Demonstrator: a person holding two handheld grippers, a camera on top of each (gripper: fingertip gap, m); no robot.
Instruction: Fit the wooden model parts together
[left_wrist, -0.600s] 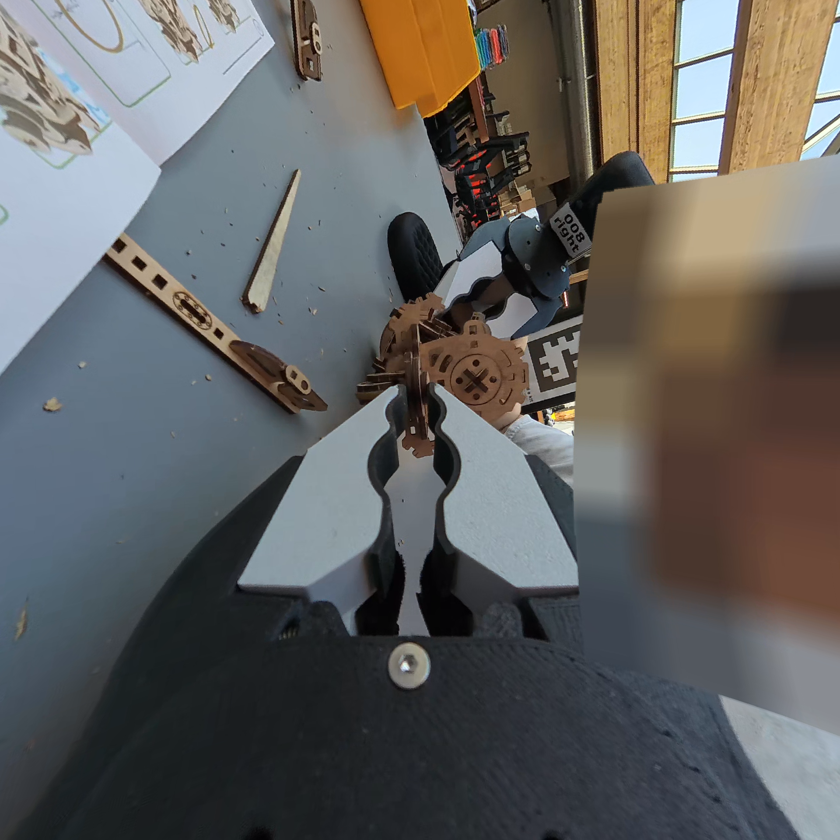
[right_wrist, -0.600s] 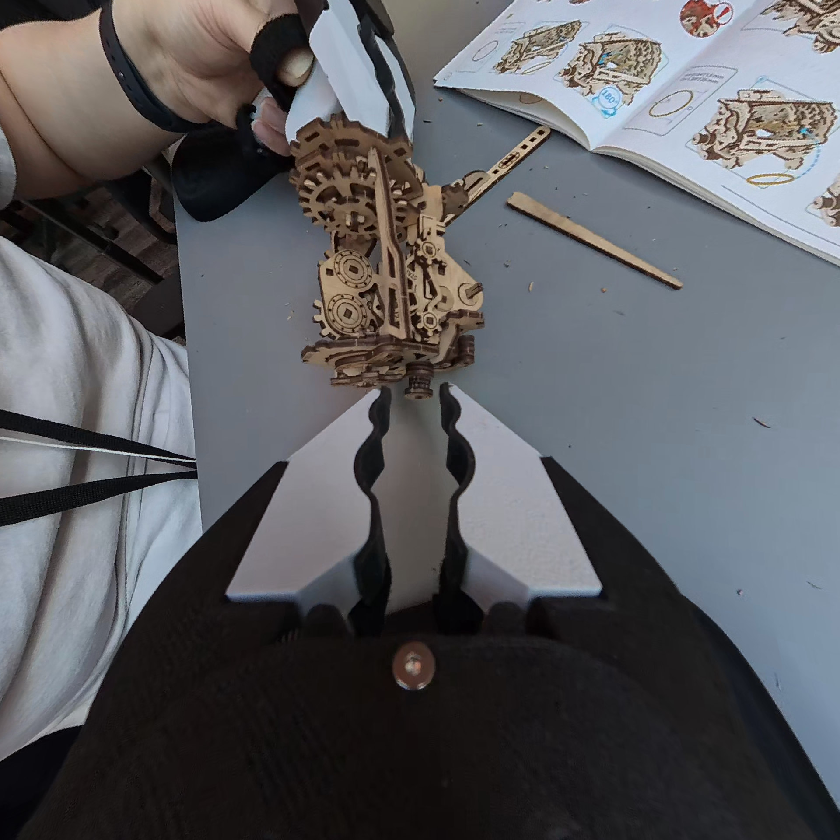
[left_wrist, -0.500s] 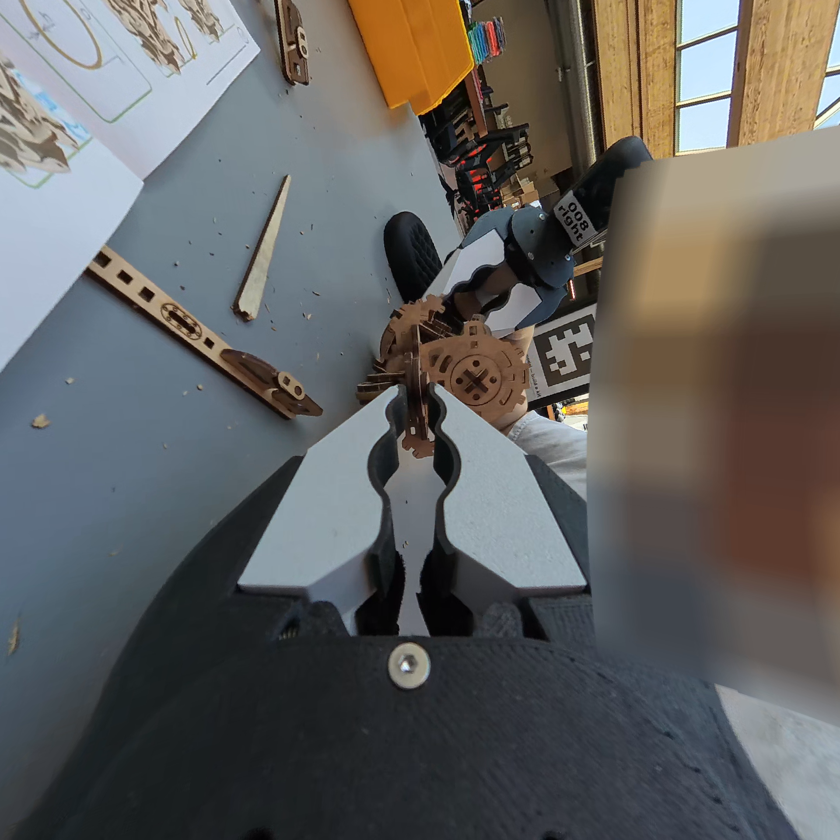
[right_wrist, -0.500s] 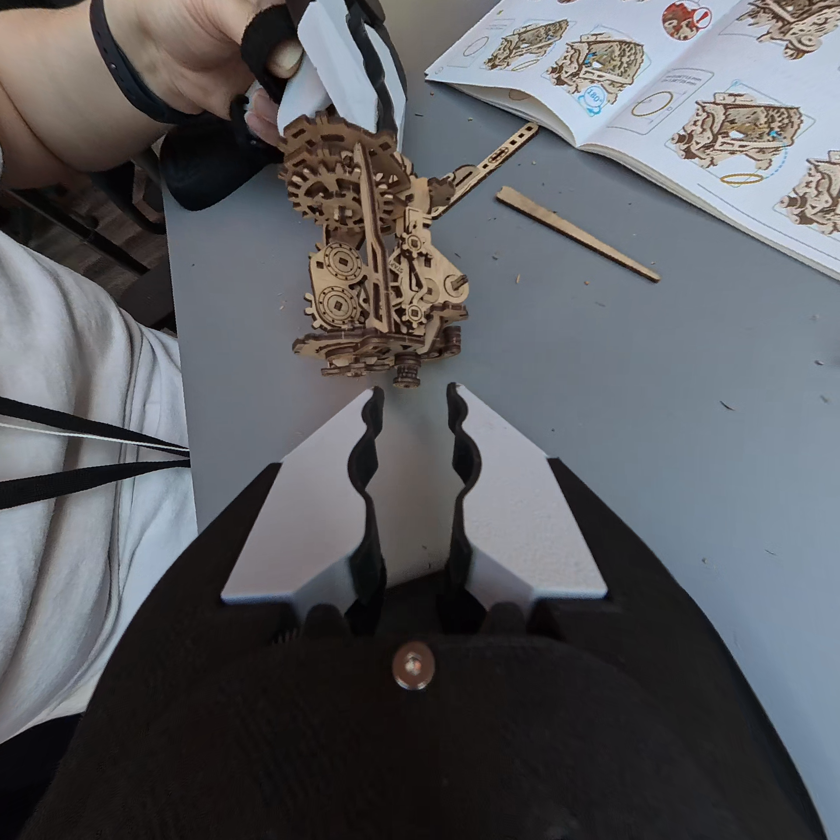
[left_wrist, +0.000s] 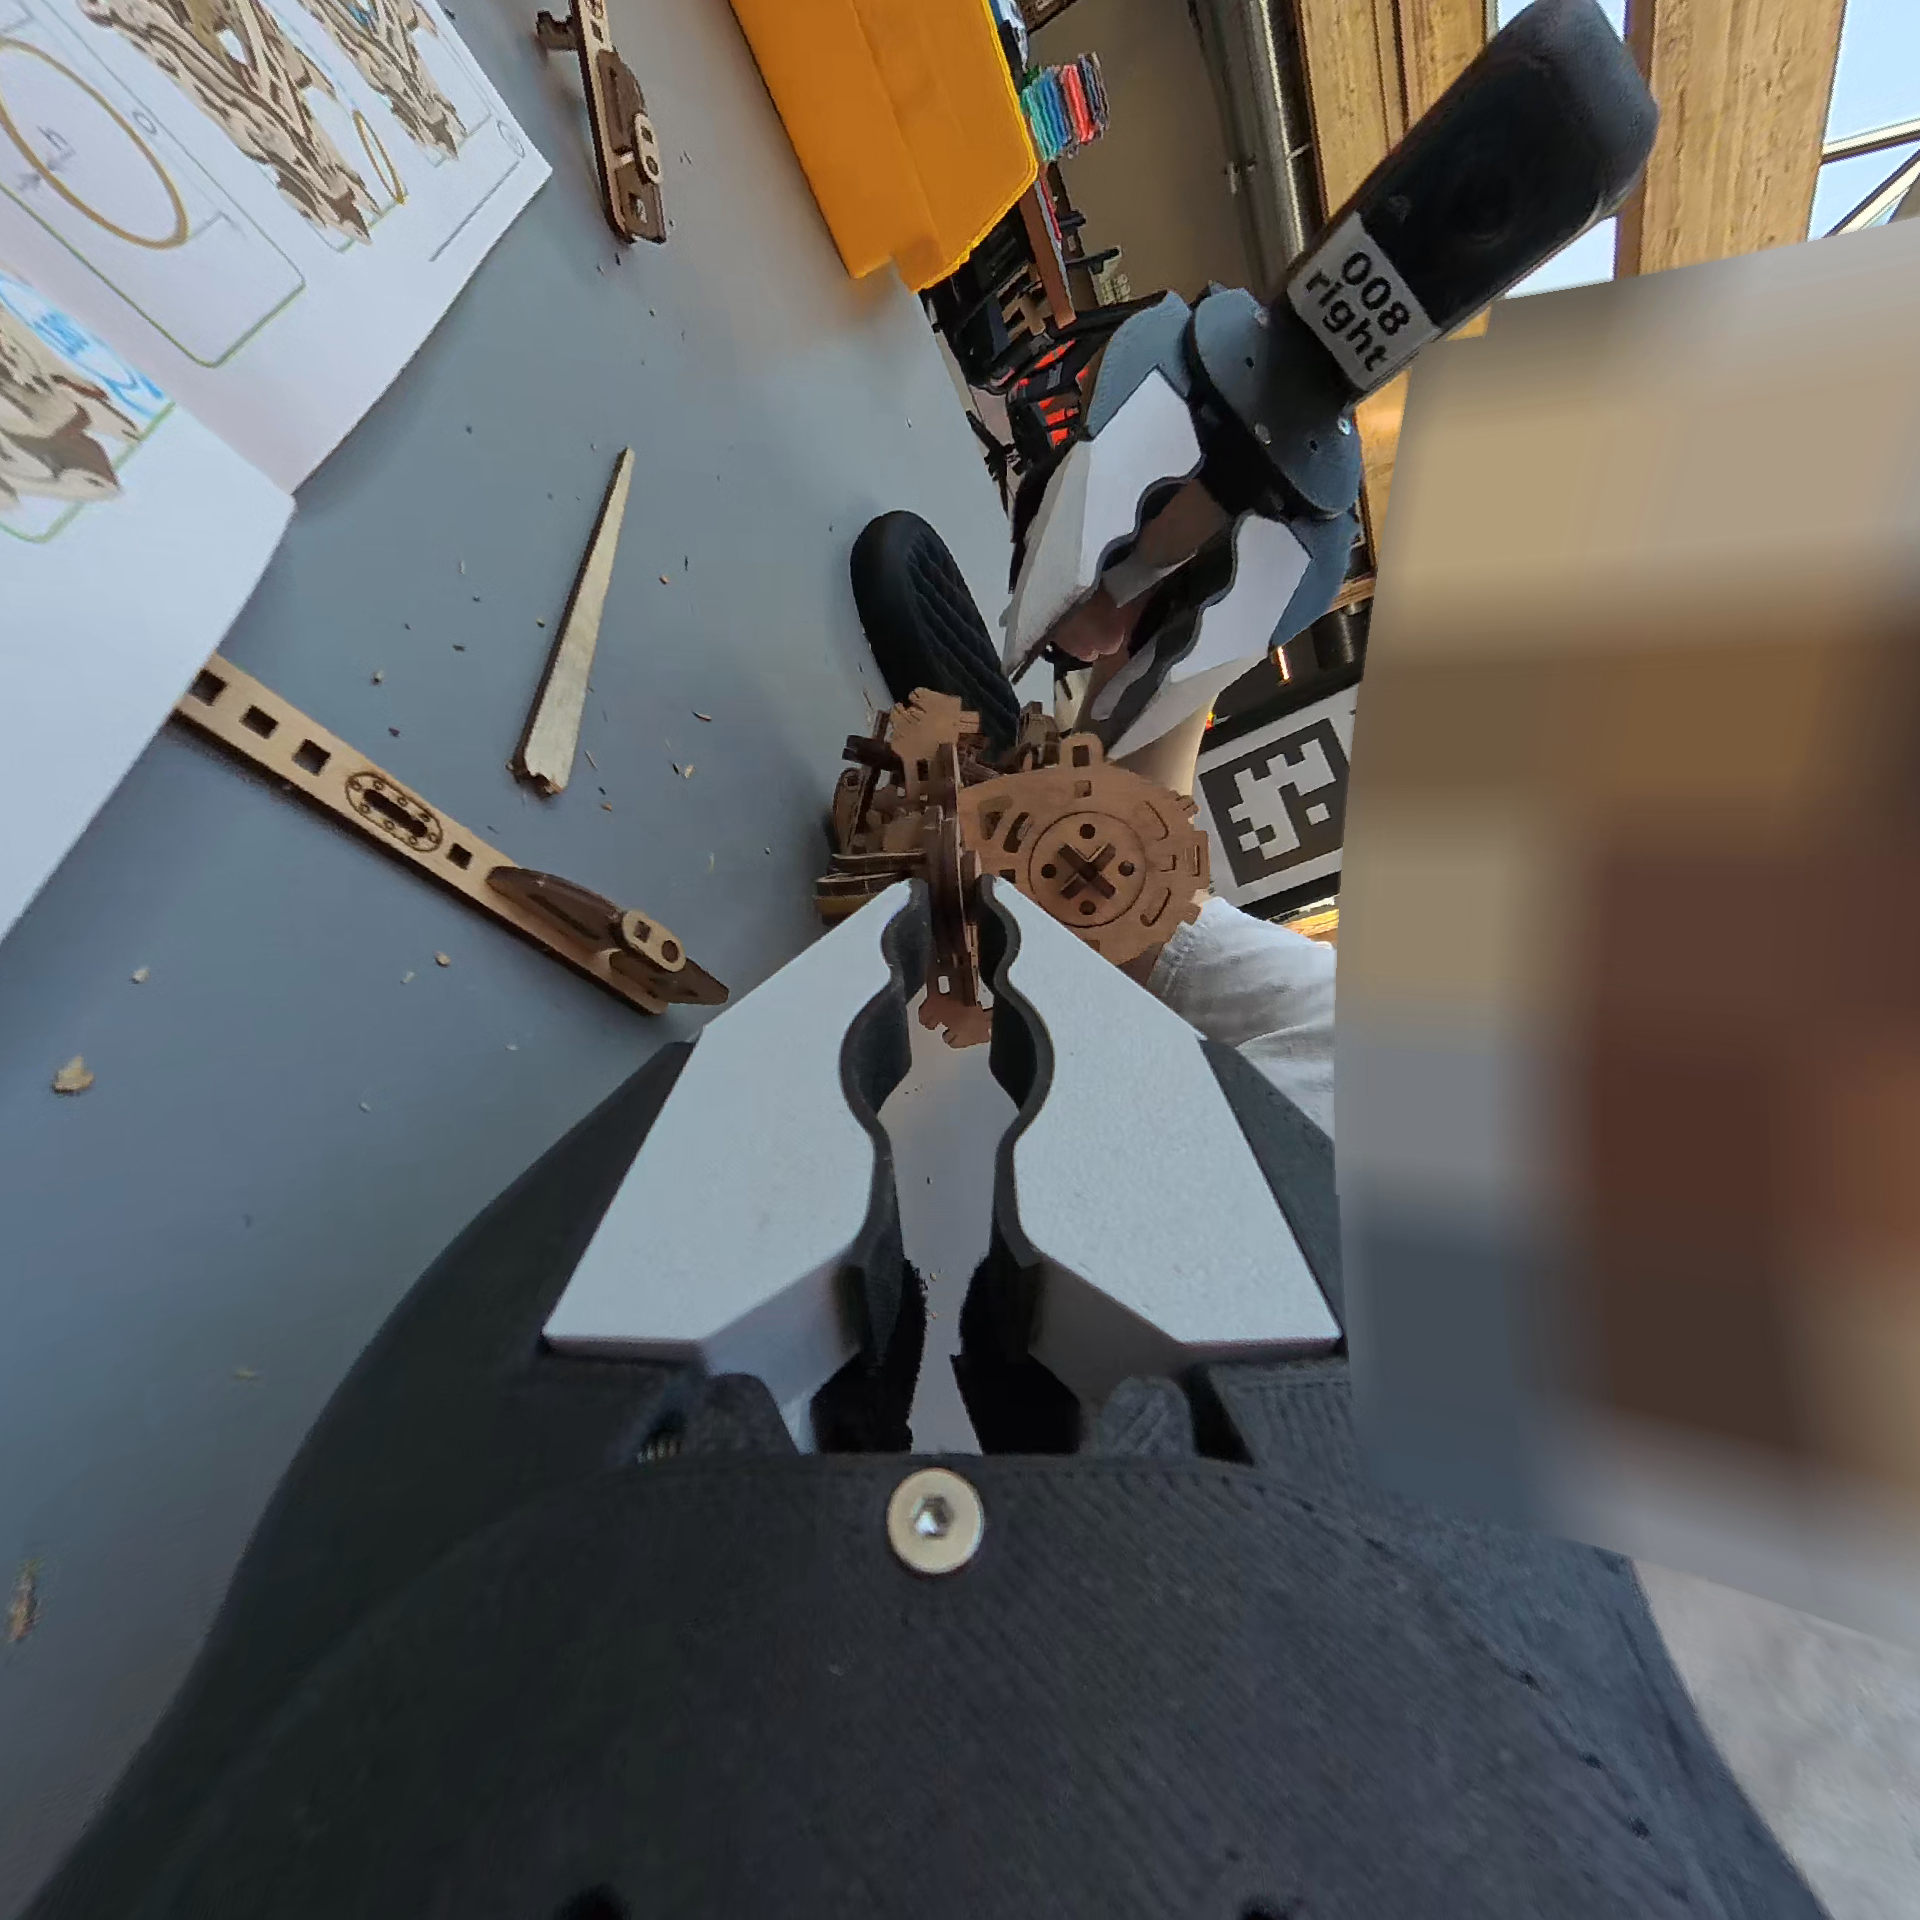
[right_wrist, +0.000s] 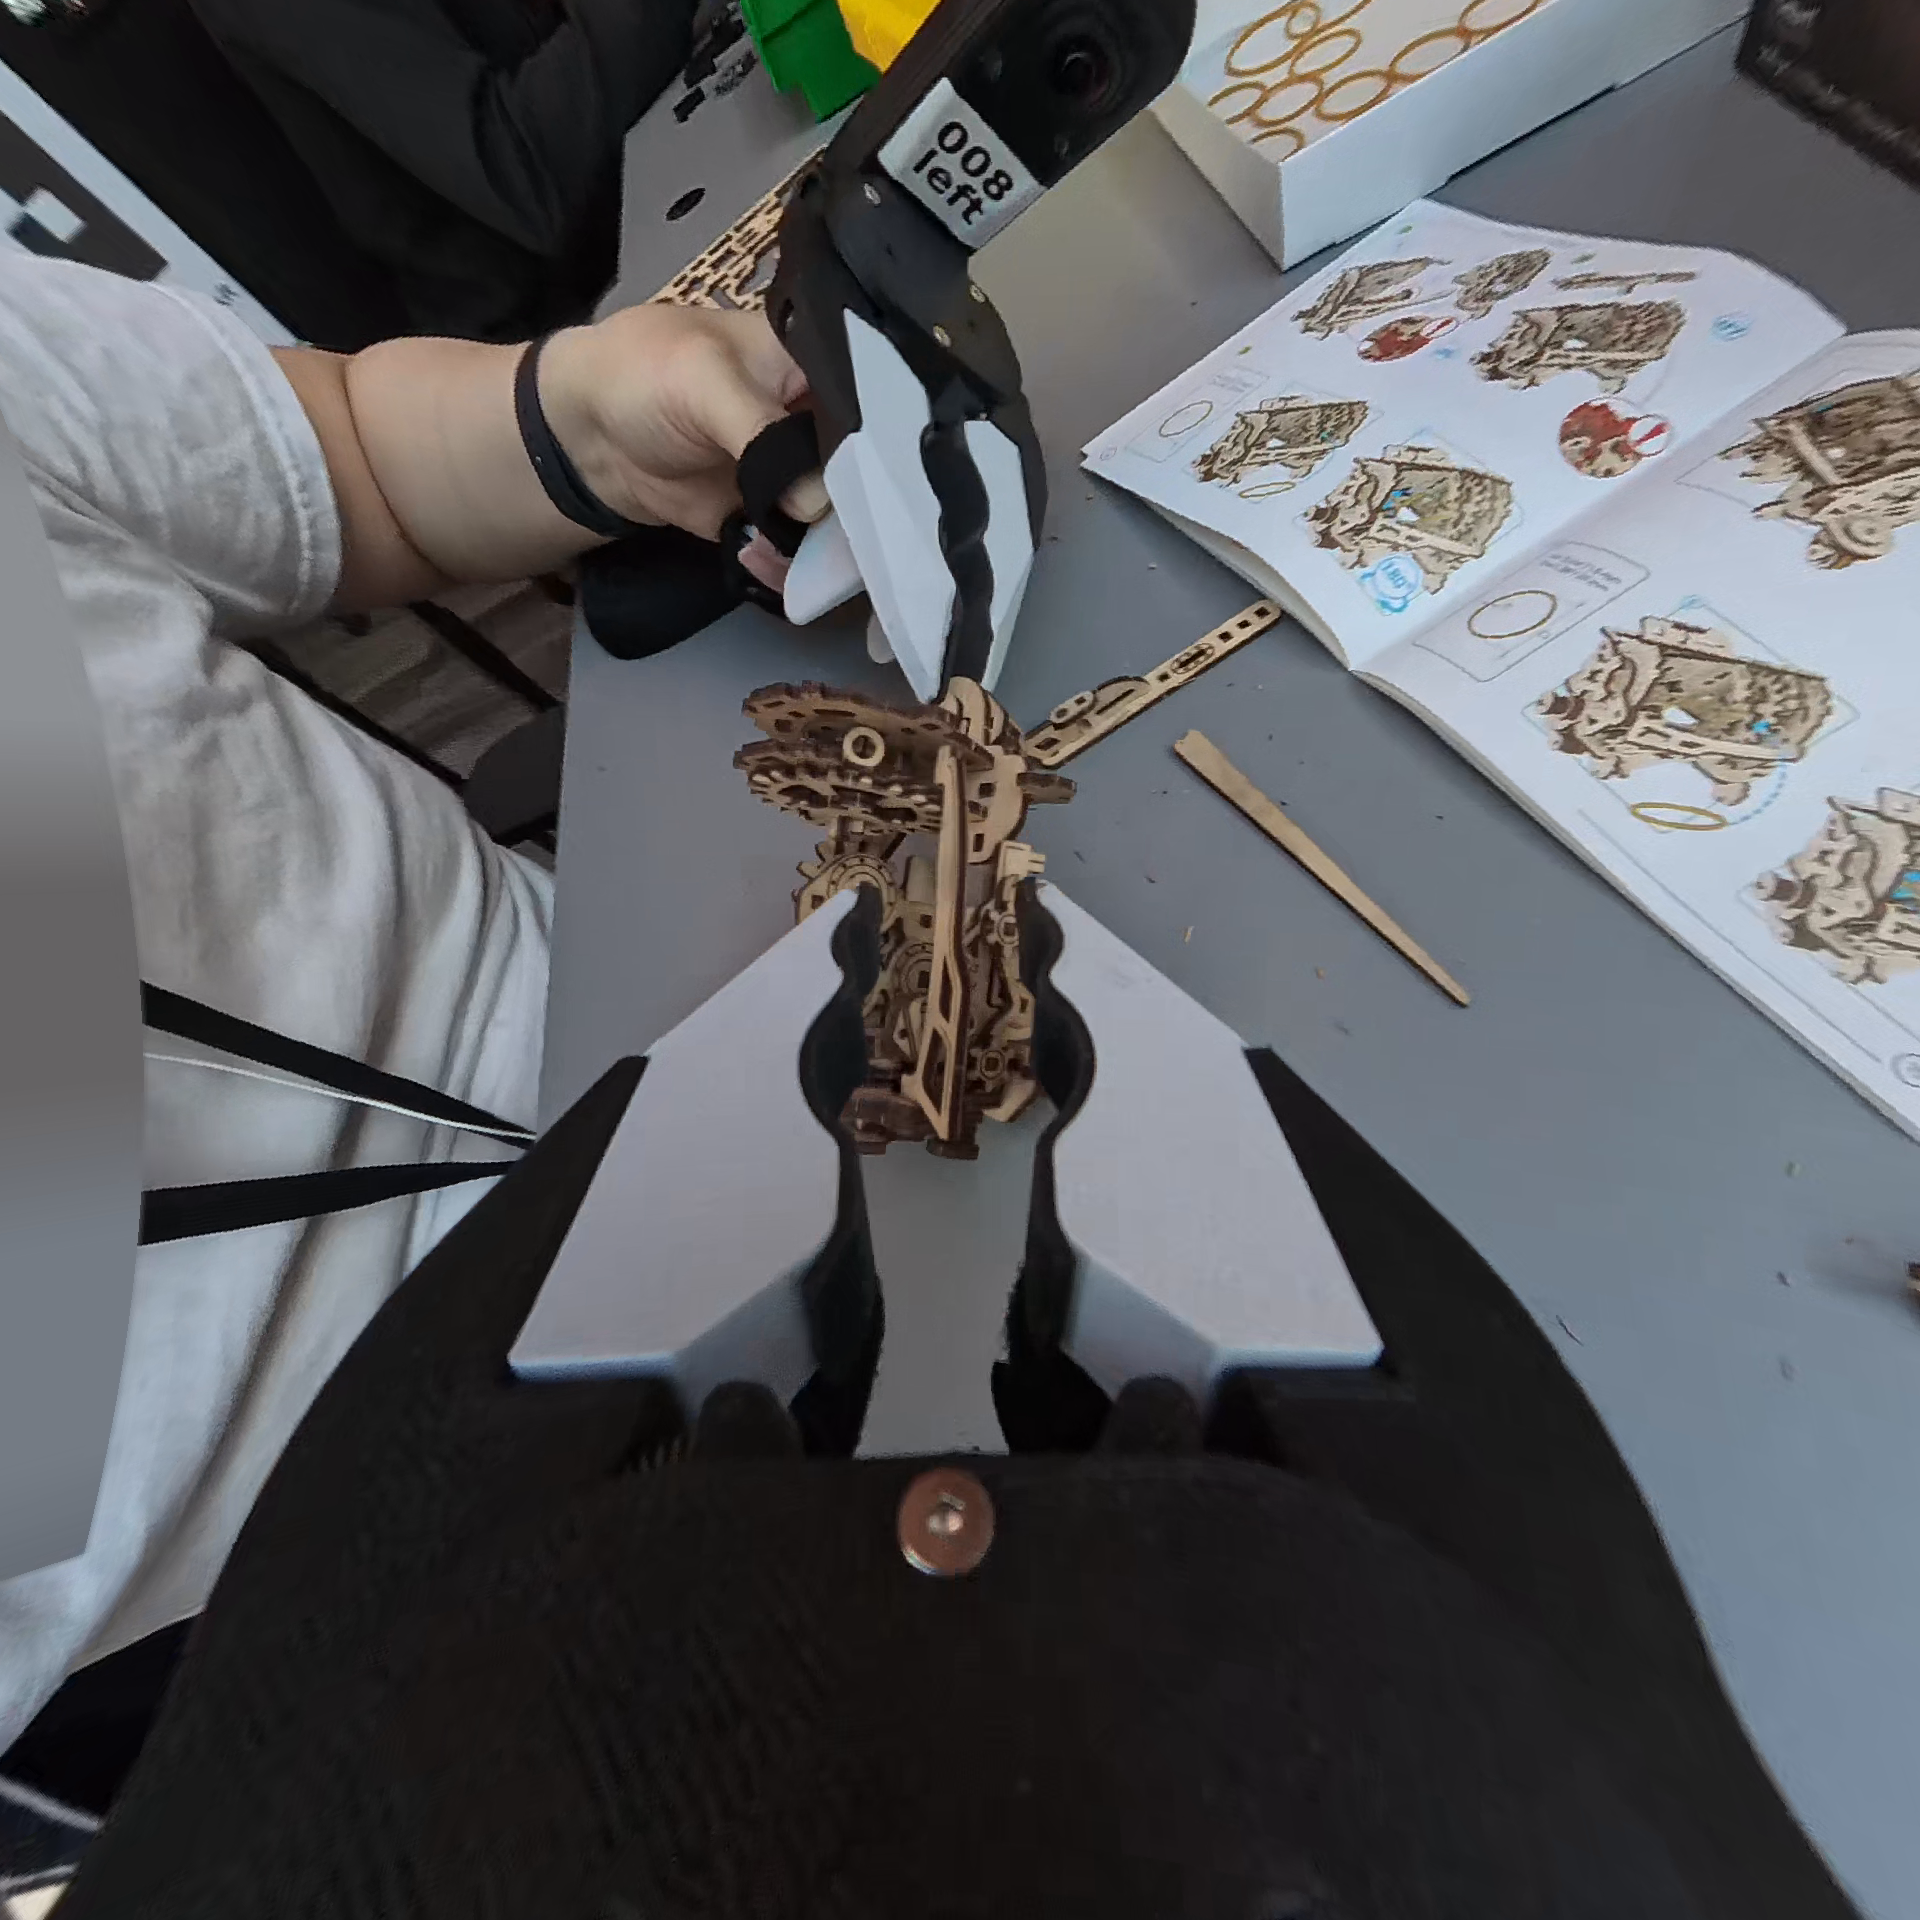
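**Claw and Model Status: Two-Claw Engagement at the Desk Edge**

The wooden gear model (right_wrist: 914, 904) stands at the near edge of the grey desk (right_wrist: 1351, 1195), close to the person's white-sleeved arm.

Left claw (left_wrist: 948, 914): fingers drawn narrow and clamped on a thin upright plate at the top of the model. In the right wrist view the same claw (right_wrist: 961, 675) comes down from above, its tips meeting the model's upper edge beside the large gears. A hand (right_wrist: 665, 416) wearing a dark wristband grips its handle.

Right claw (right_wrist: 948, 914): fingers spread fairly wide, one on each side of the model's lower body. Whether the pads press on the wood cannot be told. In the left wrist view this claw (left_wrist: 1101, 675) appears beyond the model with a visible gap between its fingers.

Other items on the desk:
- A slotted wooden strip (left_wrist: 447, 842) lies flat, just beyond the model.
- A tapered wooden stick (left_wrist: 577, 634) lies near the strip, apart from it.
- An open instruction booklet (right_wrist: 1558, 540) lies farther back.
- A yellow bin (left_wrist: 894, 125) sits at the far edge.
- Fine wood chips are scattered over the surface.
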